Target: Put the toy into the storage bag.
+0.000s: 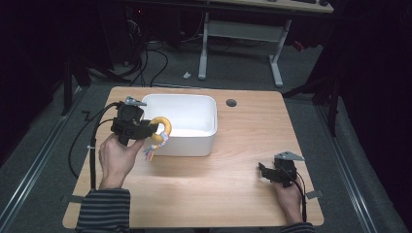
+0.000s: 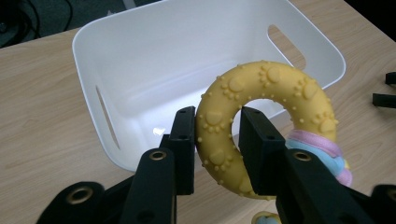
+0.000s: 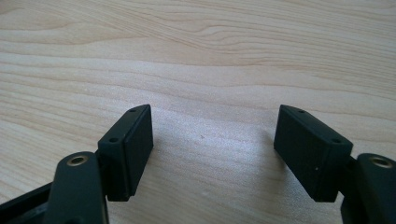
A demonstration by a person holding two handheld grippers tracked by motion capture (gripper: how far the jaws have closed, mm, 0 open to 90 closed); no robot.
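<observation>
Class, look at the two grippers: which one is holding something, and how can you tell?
The left gripper: it is shut on the yellow ring toy beside the white bin. The right gripper is open above the table.

The left gripper was held in the person's left hand at the left of the scene, its black body raised and its fingers pointing to the right. In the left gripper view the two fingers stood close together, clamped on a part between them, one pad inside and one outside. The left forearm, in a striped sleeve, entered from the near edge. The right gripper sat low at the near right, held by the right hand, its fingers spread wide apart with nothing between them, pointing left.
</observation>
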